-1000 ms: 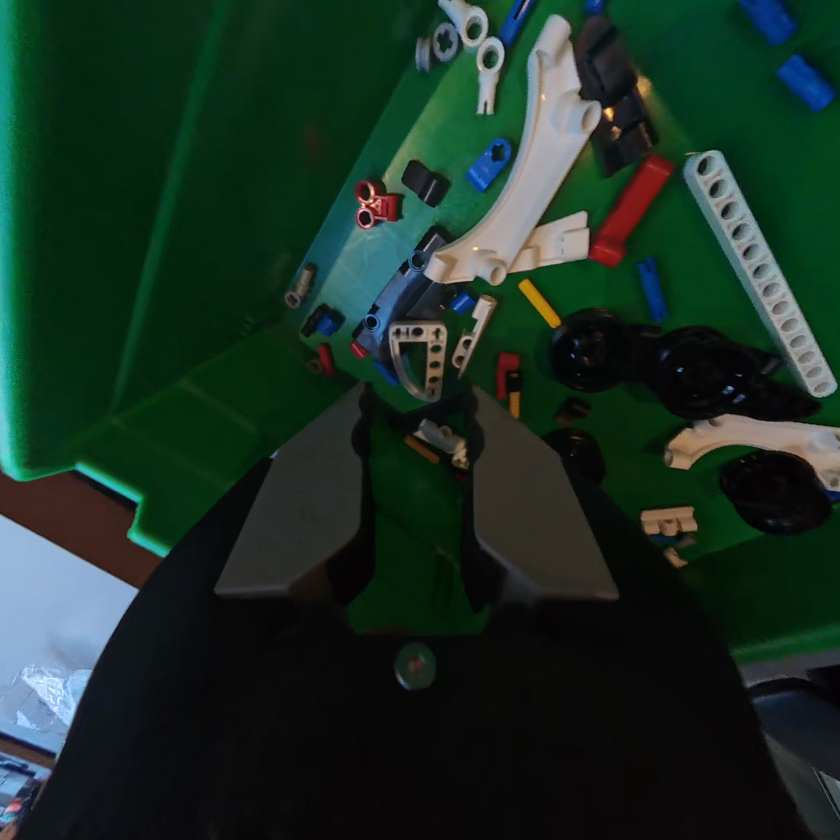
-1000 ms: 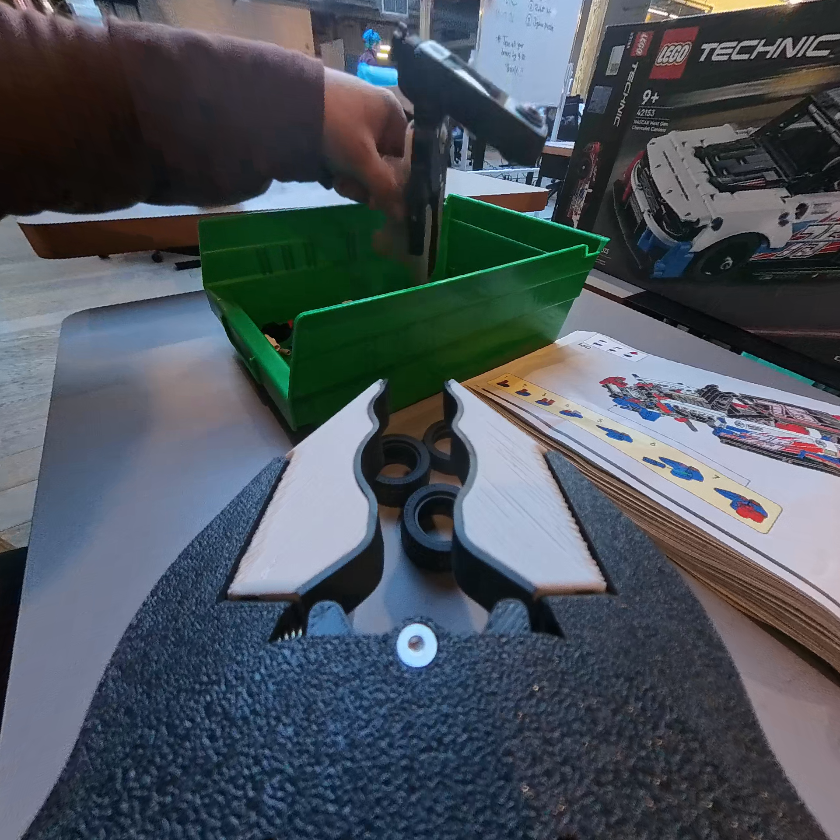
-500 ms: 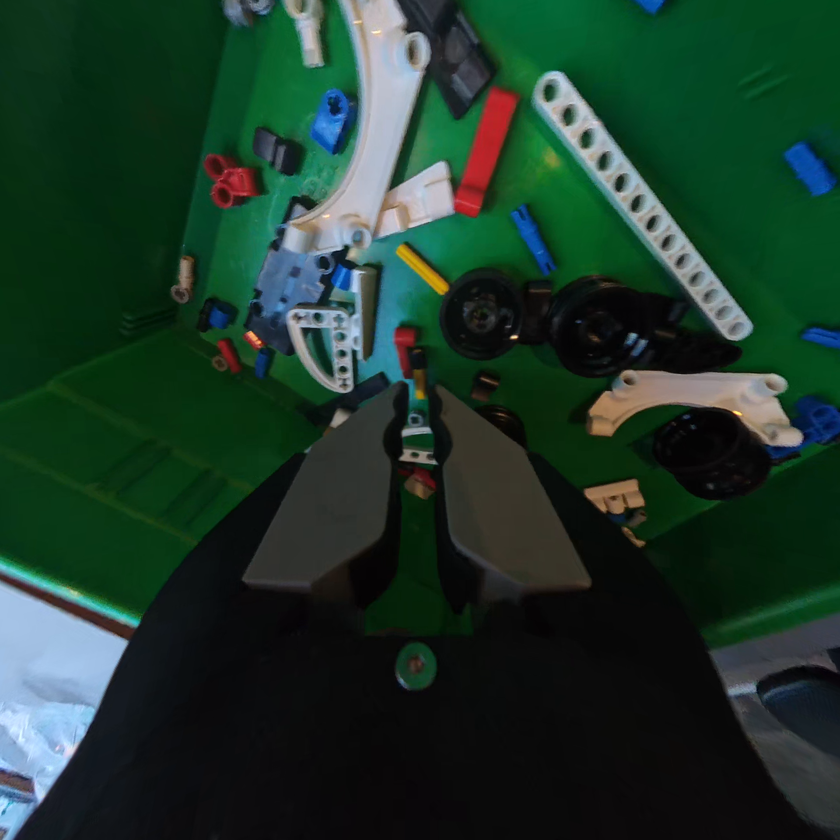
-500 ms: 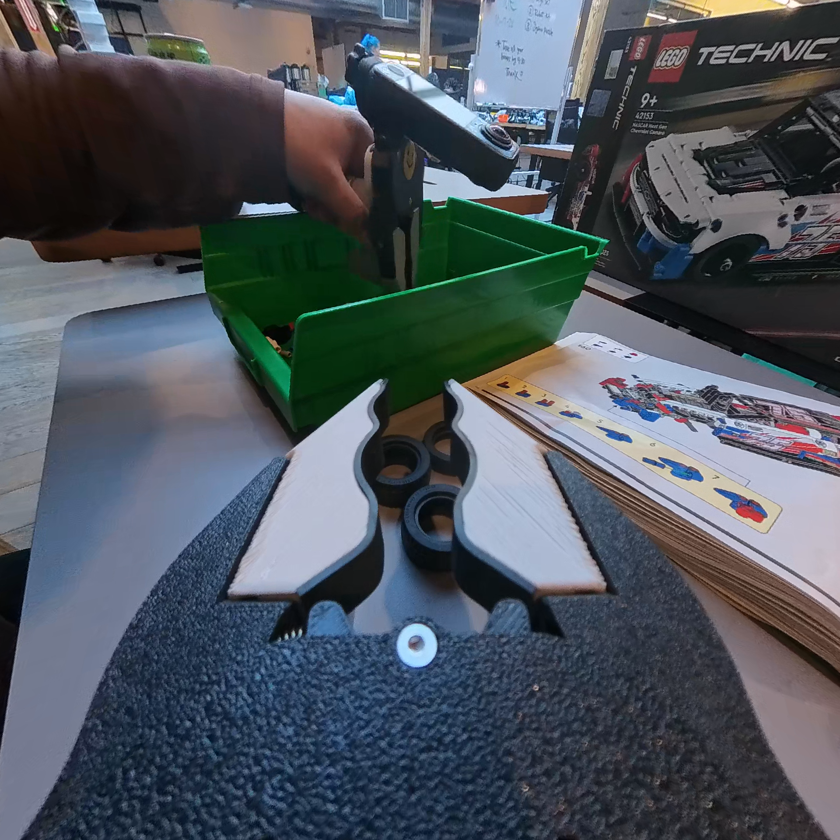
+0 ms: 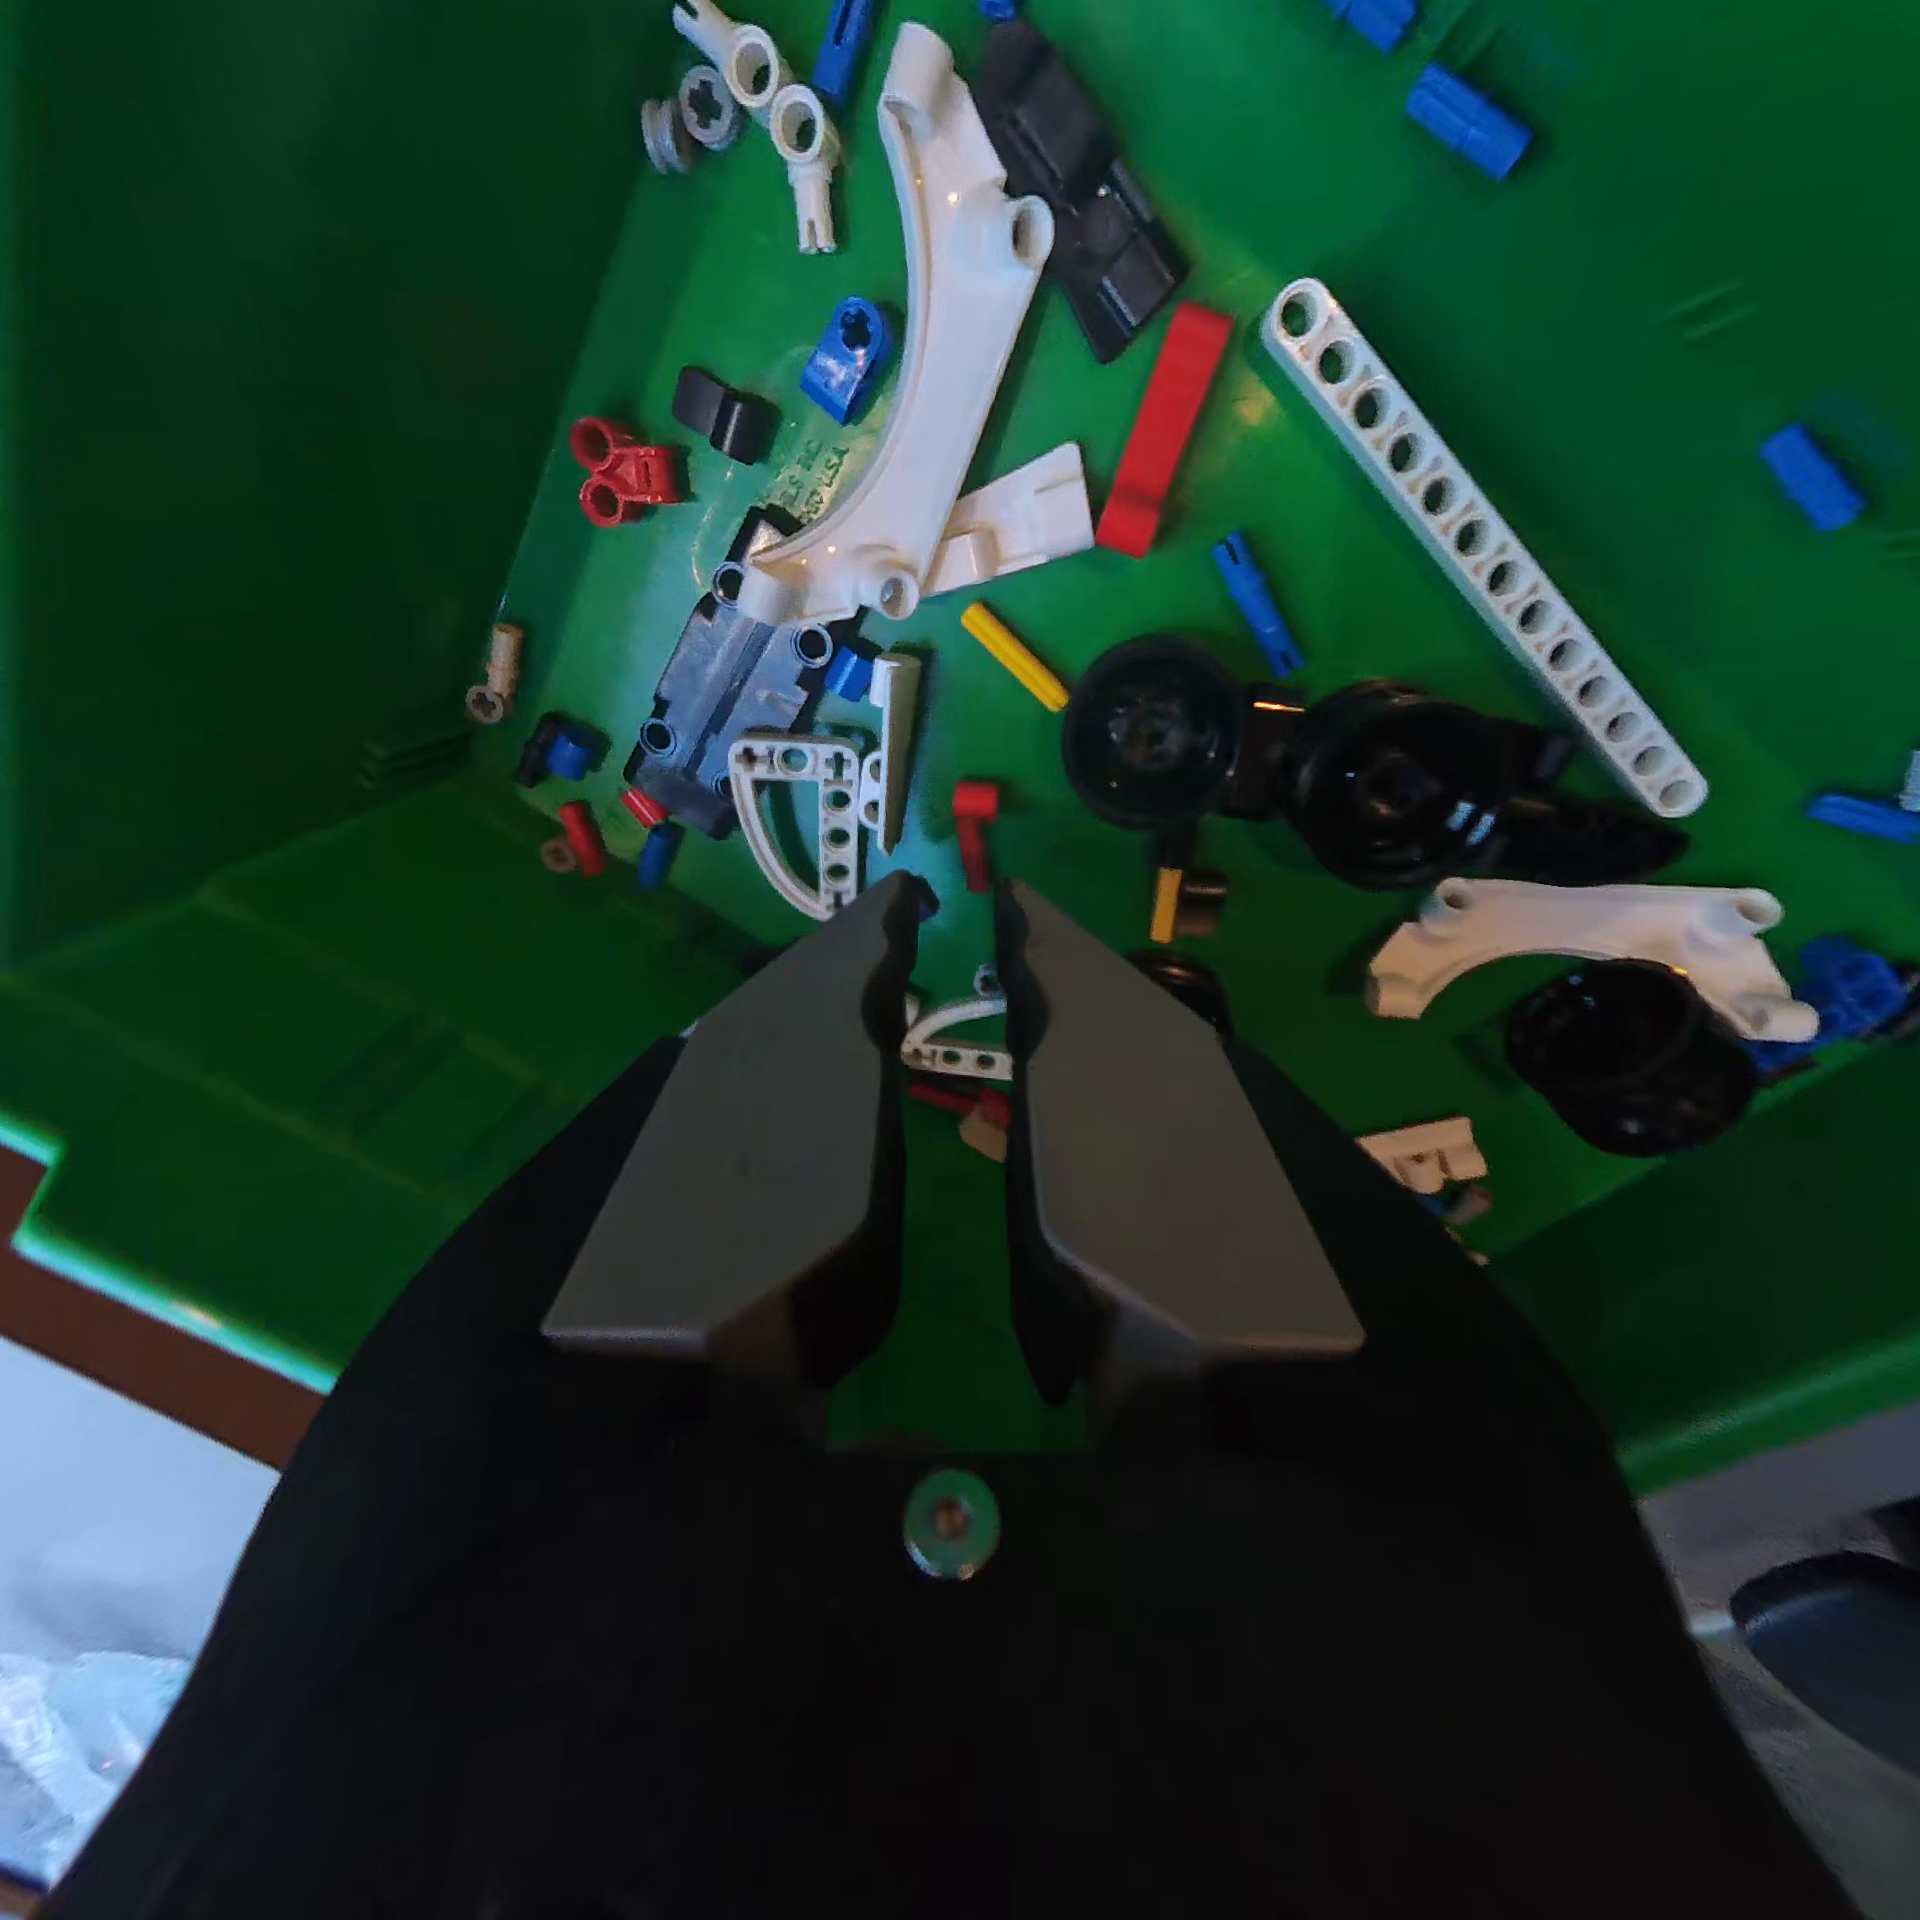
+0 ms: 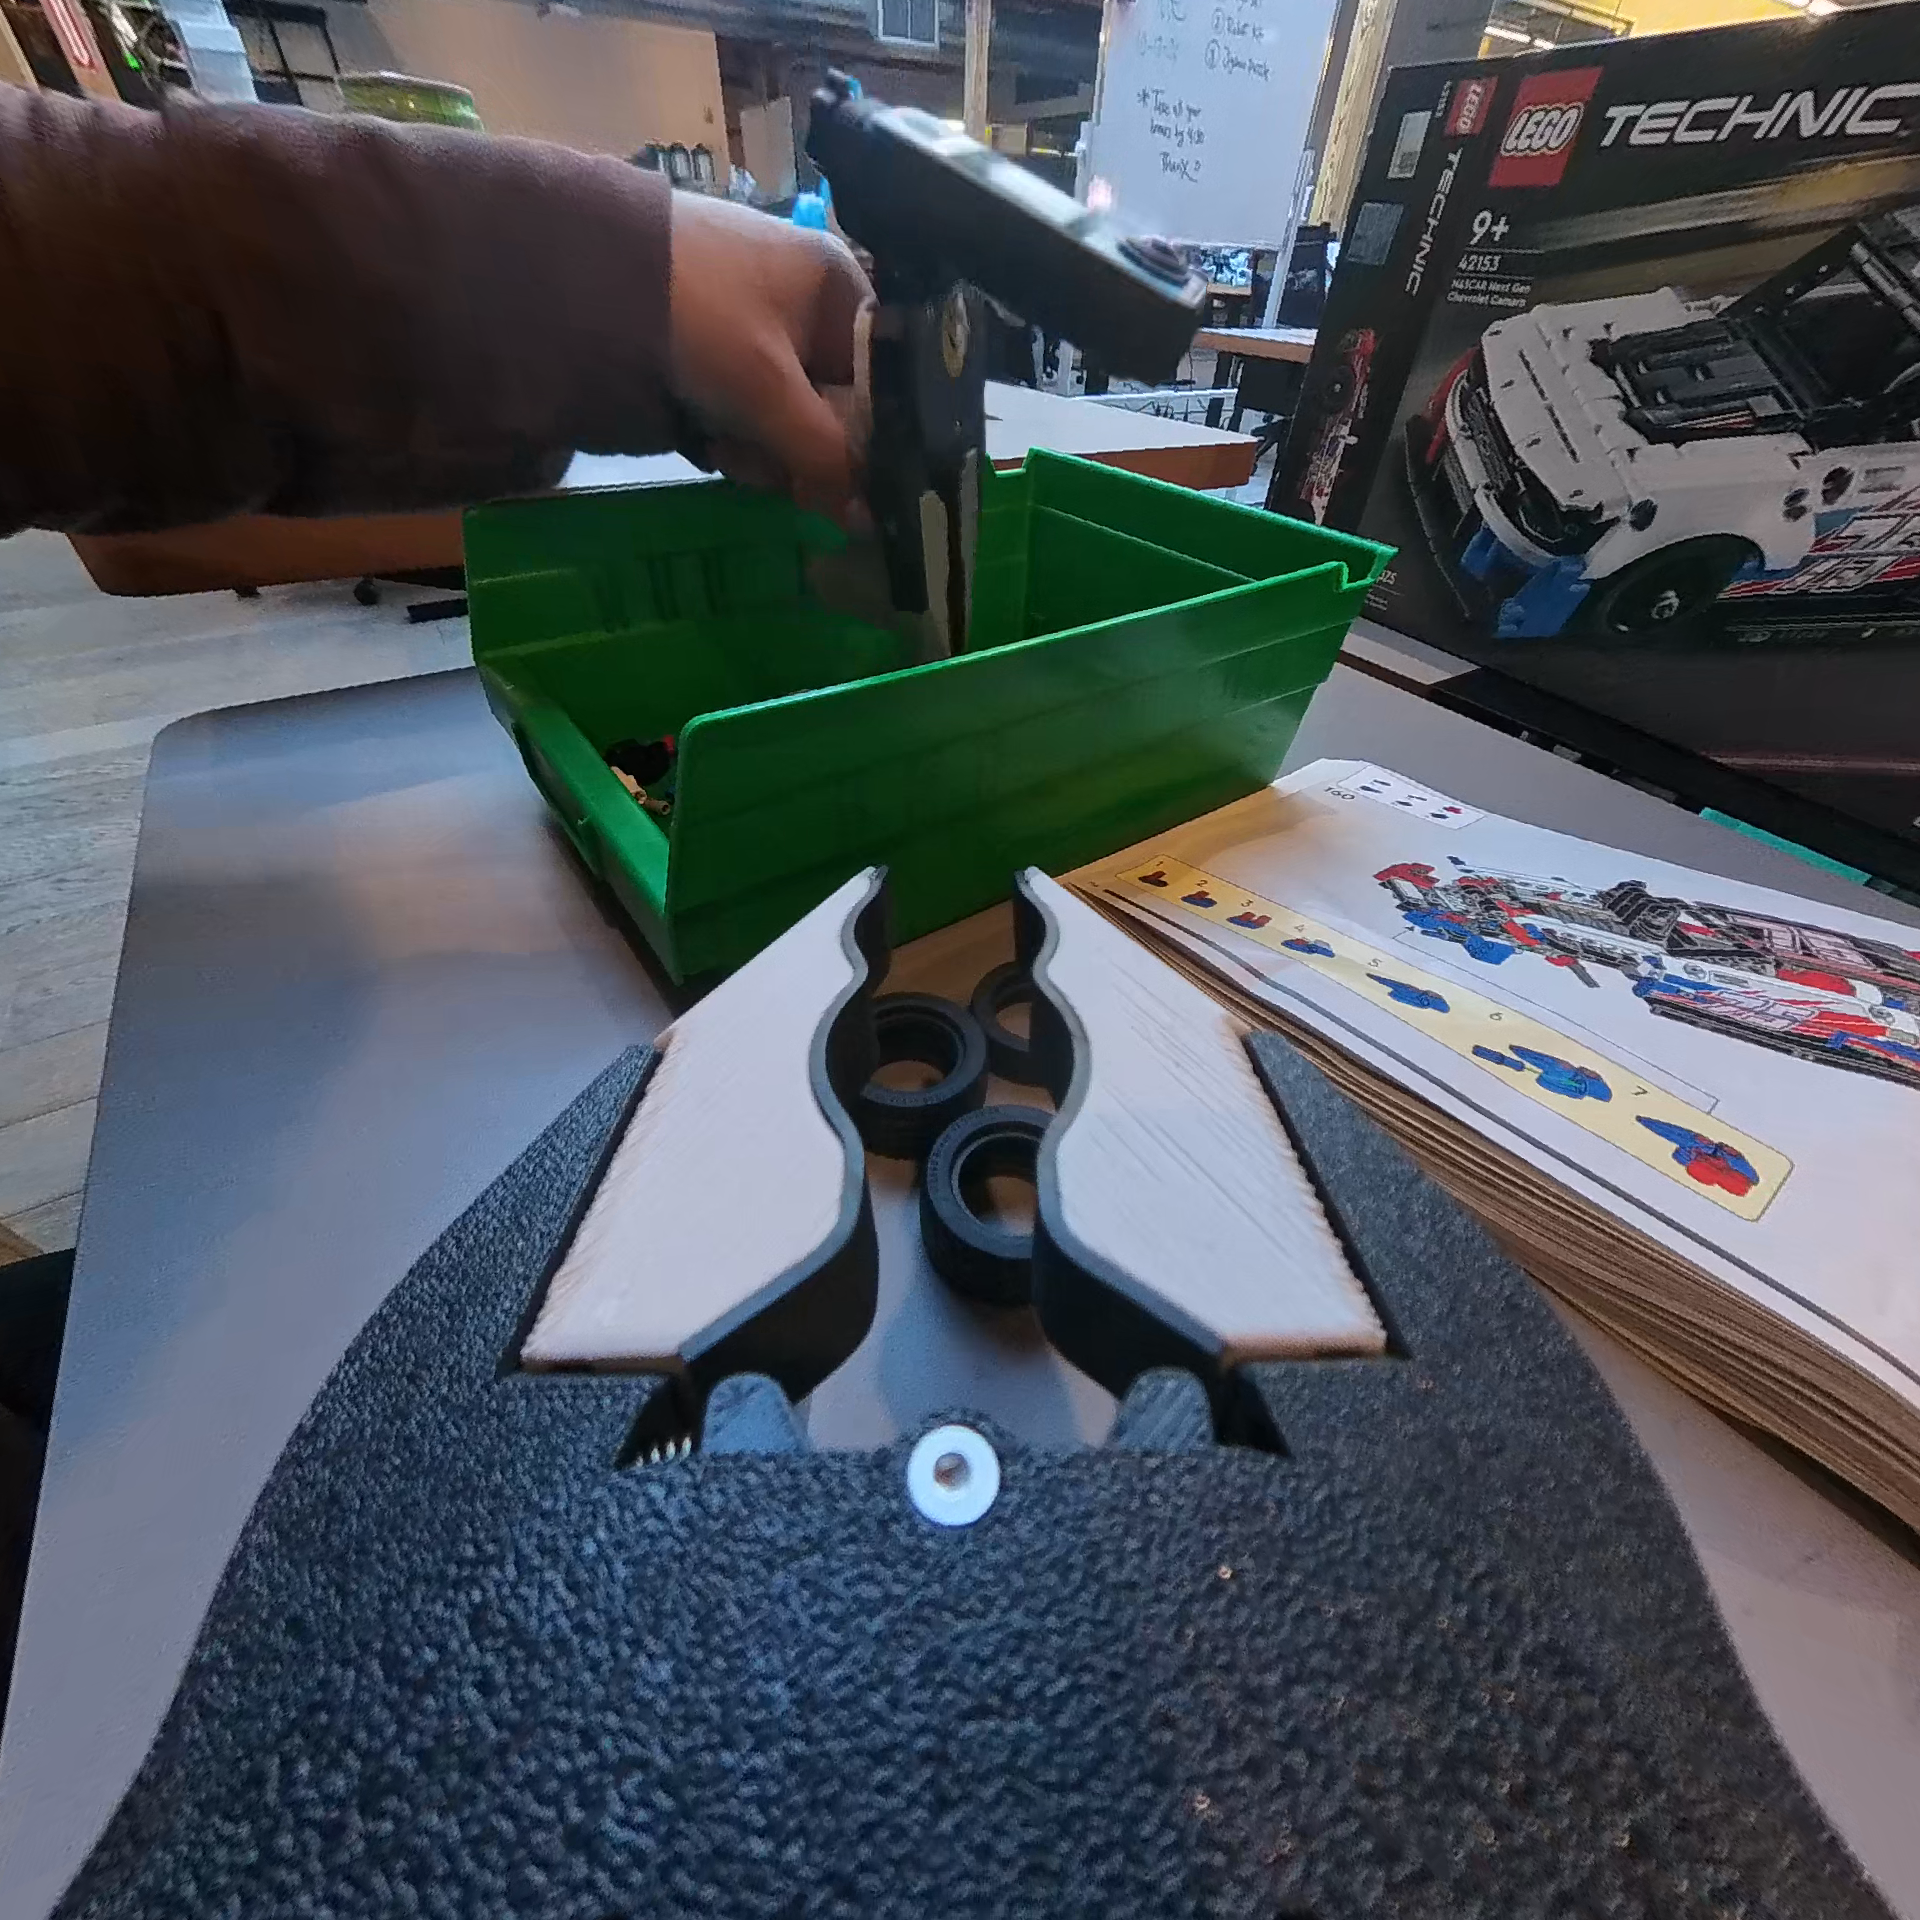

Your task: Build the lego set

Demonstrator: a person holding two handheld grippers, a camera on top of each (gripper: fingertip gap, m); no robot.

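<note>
Over the green bin [image 5: 312, 987], the left tongs [image 5: 956, 894] hung slightly parted, grasping nothing; loose Lego pieces [image 5: 1153, 431] littered mid-frame; lower frame, the right tongs [image 6: 951, 888] idled released above tyres [image 6: 925, 1070] on the counter [image 6: 312, 935]; best descend straight, isolating one piece.

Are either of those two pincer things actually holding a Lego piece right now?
No. The left tool hangs open over the loose pieces in the green bin, with nothing between its fingers. The right tool is open too, above the black tyres on the table.
</note>
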